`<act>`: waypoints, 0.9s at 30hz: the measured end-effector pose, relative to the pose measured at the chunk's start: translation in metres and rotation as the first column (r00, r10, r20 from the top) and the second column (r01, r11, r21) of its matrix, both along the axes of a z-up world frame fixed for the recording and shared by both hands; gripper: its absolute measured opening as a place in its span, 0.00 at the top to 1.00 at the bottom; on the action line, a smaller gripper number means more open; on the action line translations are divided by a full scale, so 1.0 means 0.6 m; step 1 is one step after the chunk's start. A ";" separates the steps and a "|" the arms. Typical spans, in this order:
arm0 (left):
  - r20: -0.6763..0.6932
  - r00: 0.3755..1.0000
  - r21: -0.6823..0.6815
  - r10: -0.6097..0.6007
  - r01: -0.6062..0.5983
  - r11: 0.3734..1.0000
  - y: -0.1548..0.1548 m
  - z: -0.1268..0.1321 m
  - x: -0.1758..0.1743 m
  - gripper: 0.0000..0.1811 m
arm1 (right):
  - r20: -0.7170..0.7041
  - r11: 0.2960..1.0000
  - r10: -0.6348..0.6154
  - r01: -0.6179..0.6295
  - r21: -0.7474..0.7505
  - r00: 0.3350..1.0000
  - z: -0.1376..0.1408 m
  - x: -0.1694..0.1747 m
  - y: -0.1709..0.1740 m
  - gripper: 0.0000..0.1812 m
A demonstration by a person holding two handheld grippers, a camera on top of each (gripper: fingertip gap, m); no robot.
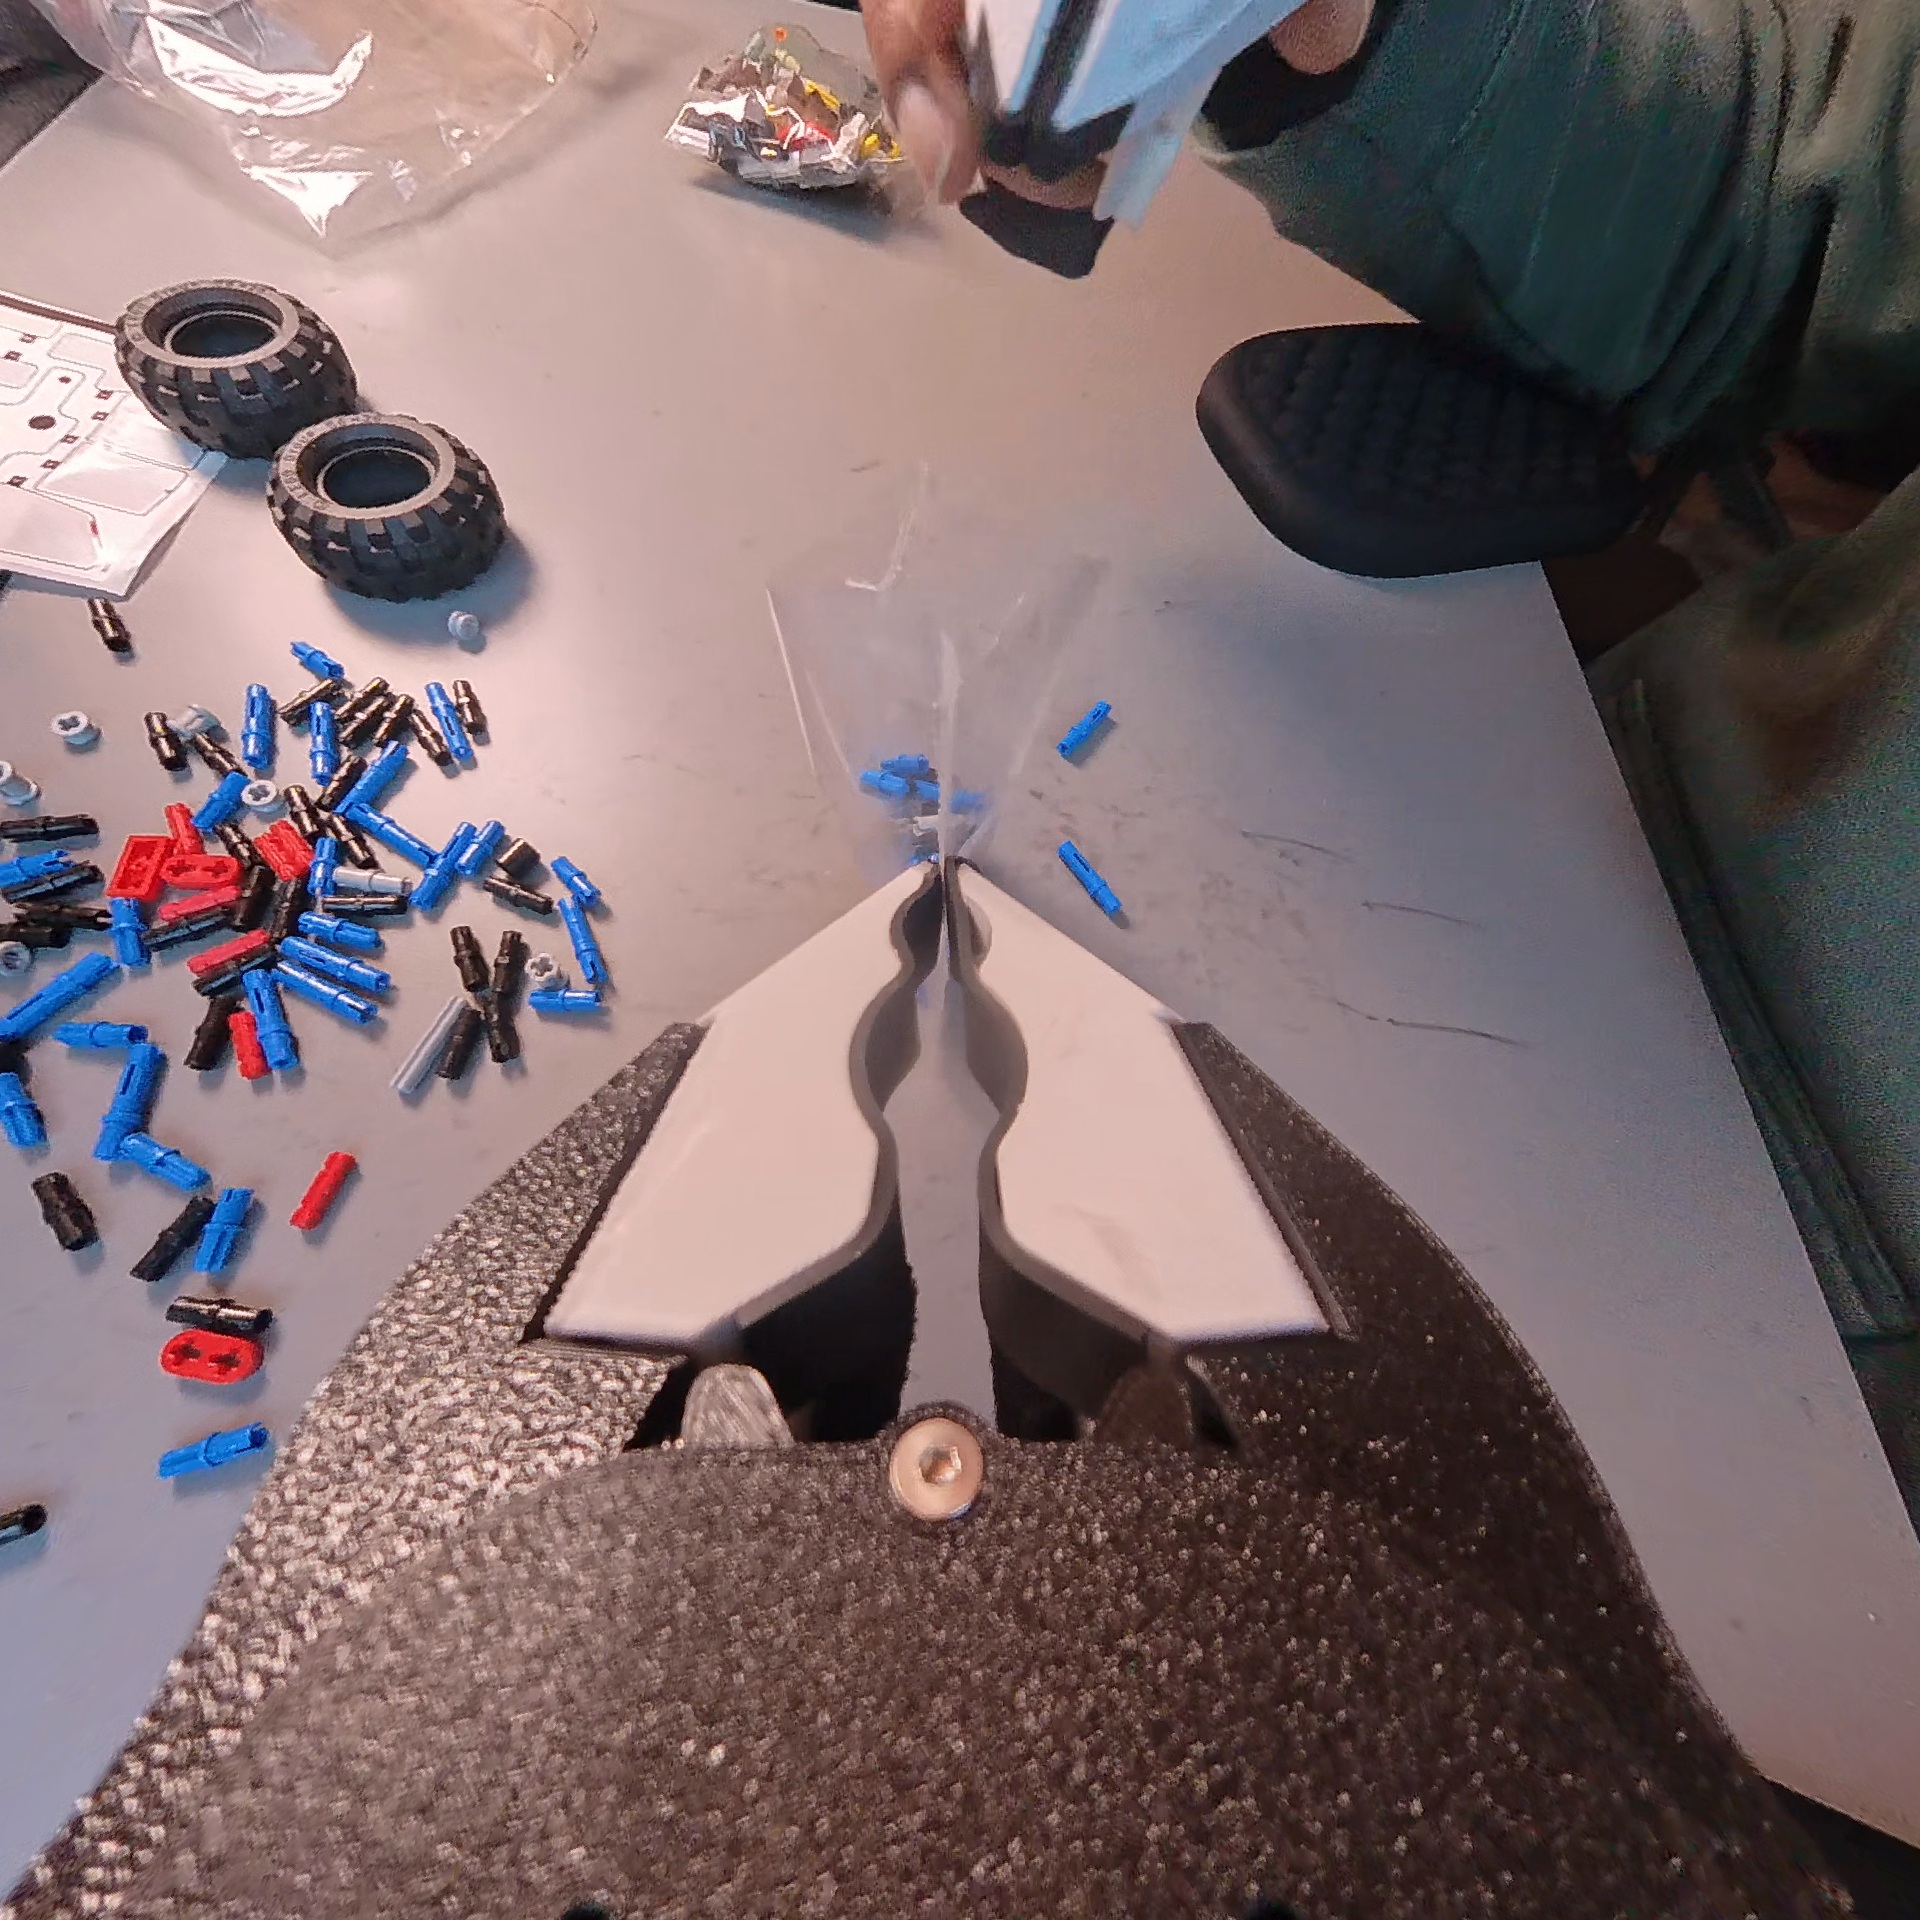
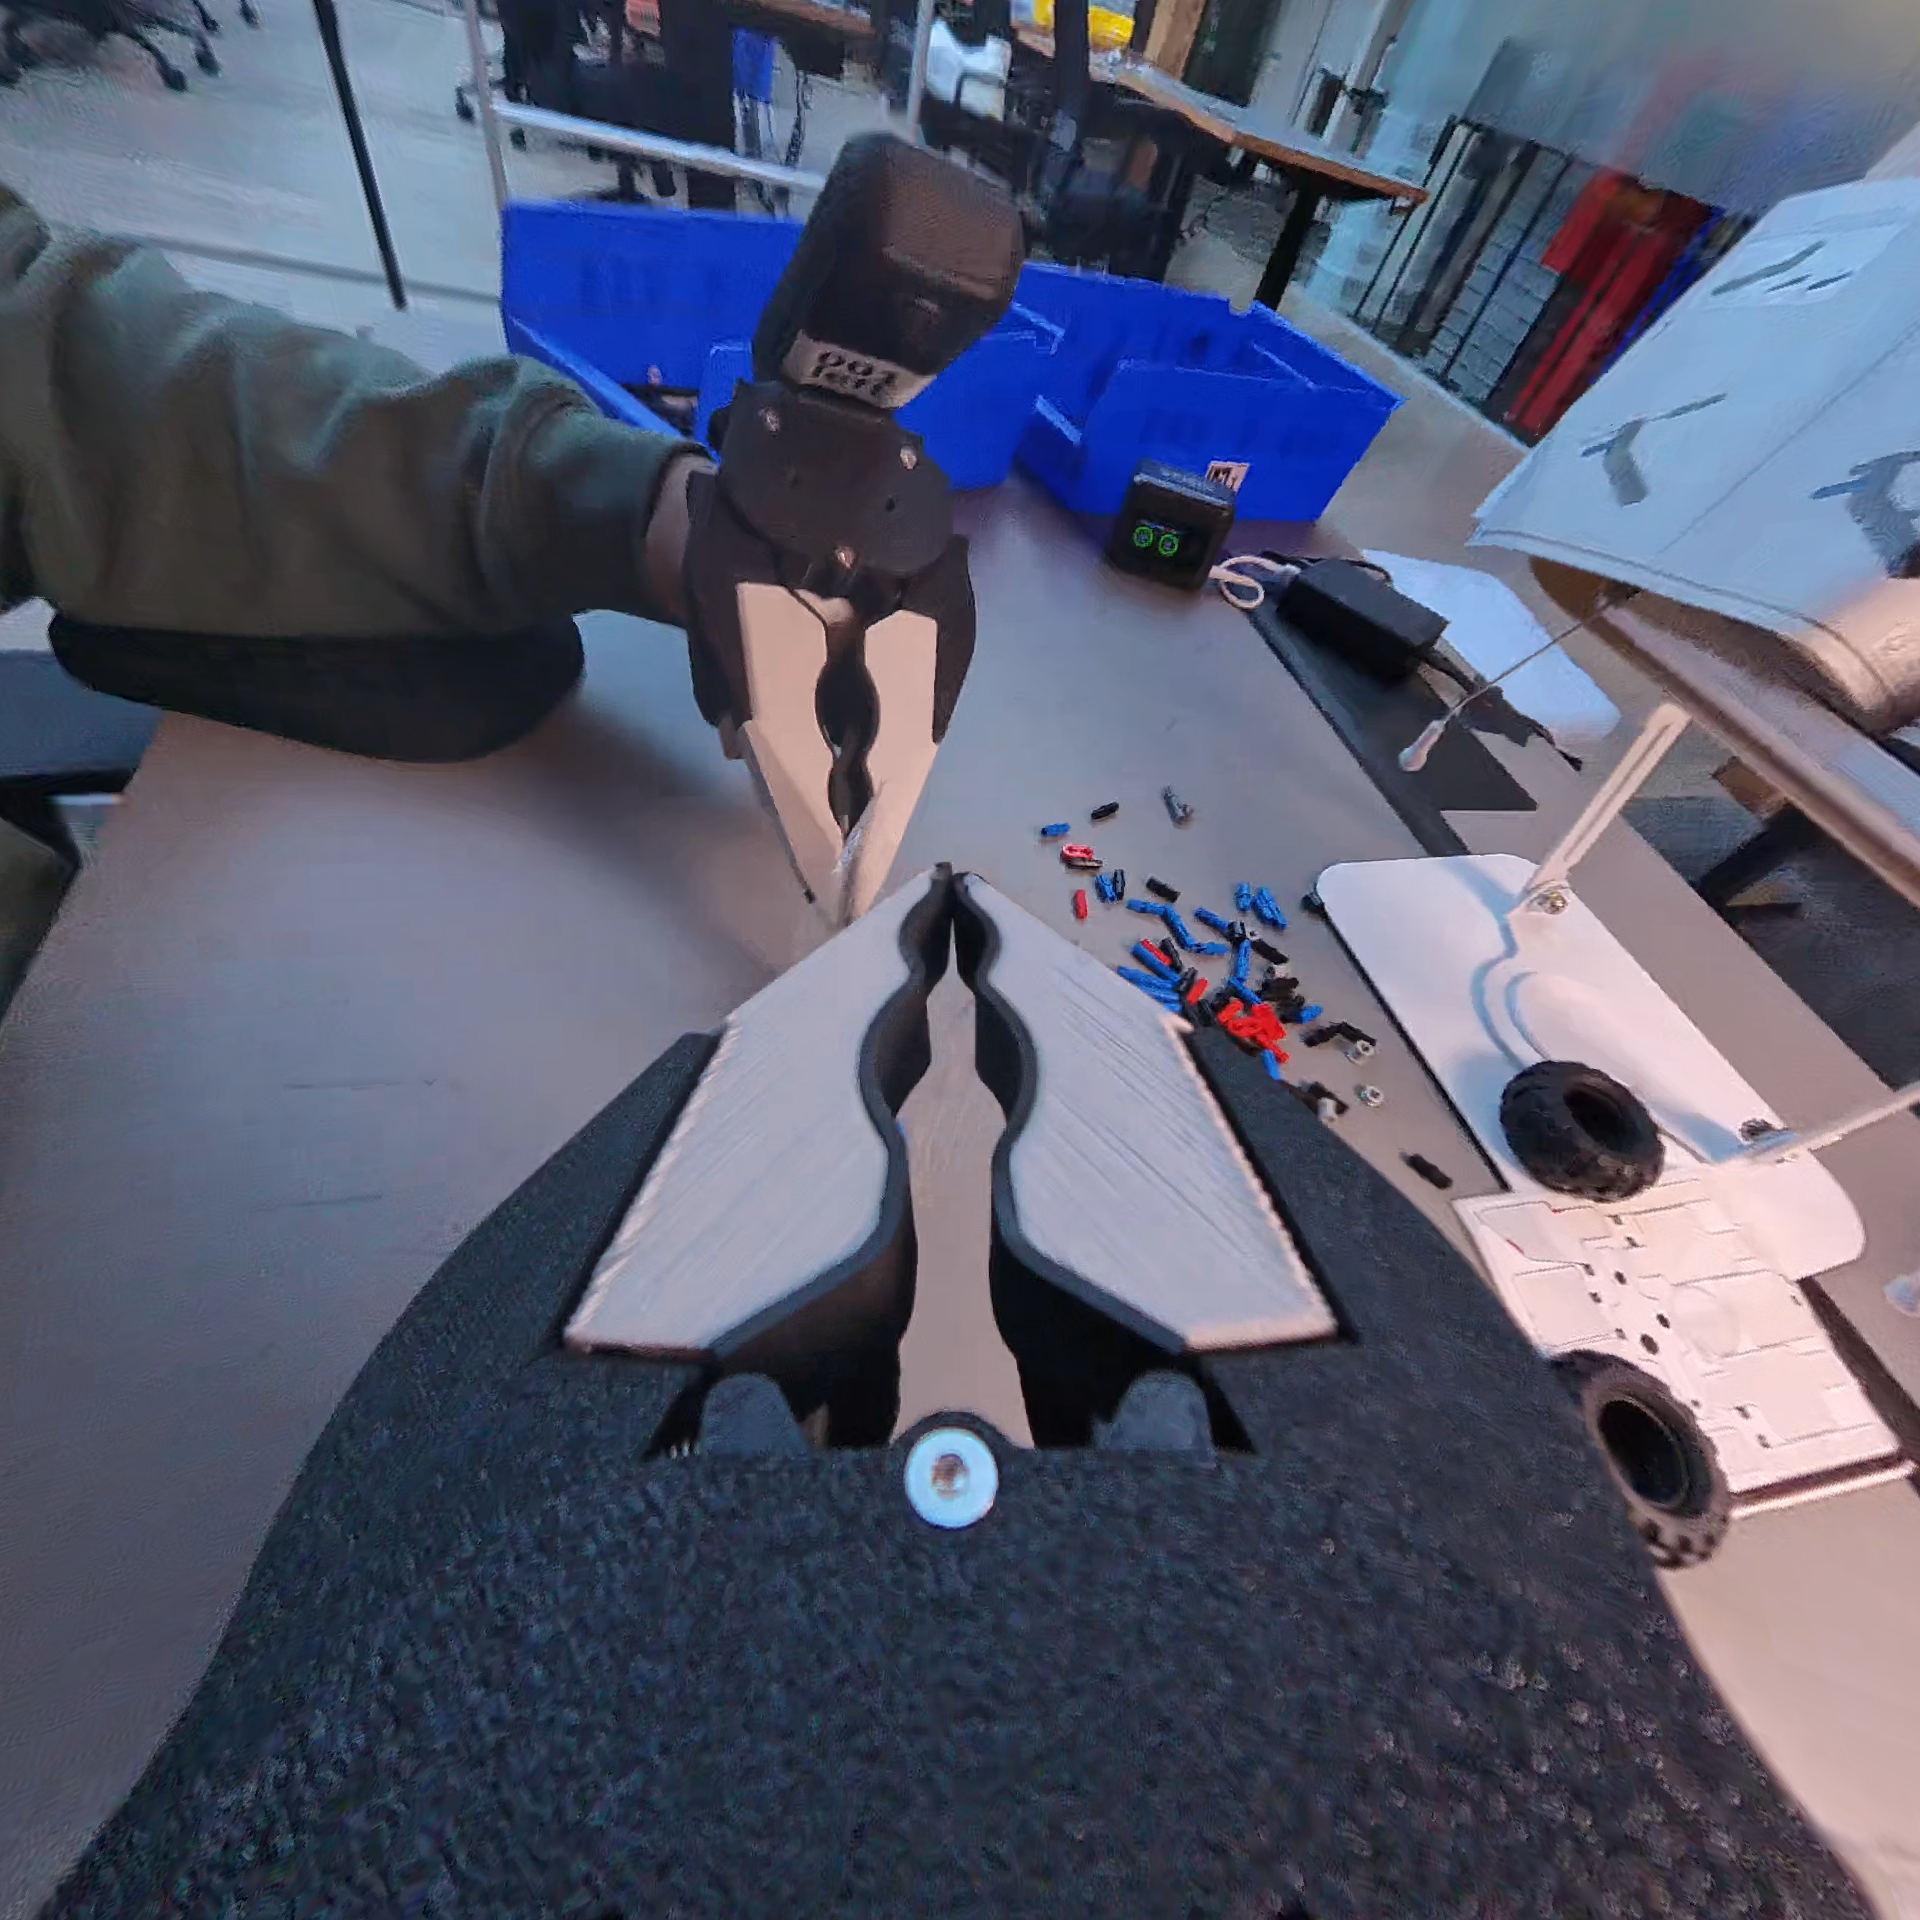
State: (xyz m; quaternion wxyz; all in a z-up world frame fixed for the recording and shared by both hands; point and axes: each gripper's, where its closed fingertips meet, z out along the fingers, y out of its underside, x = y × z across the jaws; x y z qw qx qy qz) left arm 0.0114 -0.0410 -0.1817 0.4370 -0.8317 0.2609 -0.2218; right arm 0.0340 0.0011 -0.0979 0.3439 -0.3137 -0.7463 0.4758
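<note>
Littering a grey table [image 1: 1351, 727], toy pins [image 1: 260, 914], workshop beyond.

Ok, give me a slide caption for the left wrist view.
Left gripper shut on a clear plastic bag of blue pins, beside scattered pins and two black tyres.

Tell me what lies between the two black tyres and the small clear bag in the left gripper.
In the left wrist view, only bare grey table separates the tyres from the bag pinched by the left gripper.
</note>
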 end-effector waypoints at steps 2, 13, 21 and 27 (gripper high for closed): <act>0.001 1.000 -0.004 0.003 -0.002 1.000 0.000 -0.002 -0.001 1.00 | 0.020 0.996 -0.026 0.024 0.086 0.999 -0.012 -0.023 0.002 1.00; 0.002 0.997 -0.011 0.072 -0.072 0.997 0.003 -0.002 -0.035 1.00 | 0.558 0.942 0.068 -0.237 0.237 0.827 -0.157 0.076 -0.012 0.85; -0.007 0.995 -0.016 0.095 -0.095 0.995 0.003 -0.004 -0.041 1.00 | 0.653 0.885 0.002 -0.306 0.352 0.758 -0.229 0.099 -0.010 1.00; -0.005 0.997 -0.010 0.079 -0.079 0.997 -0.001 -0.002 -0.031 1.00 | 0.330 0.945 0.080 -0.177 0.276 0.940 -0.060 0.012 -0.034 1.00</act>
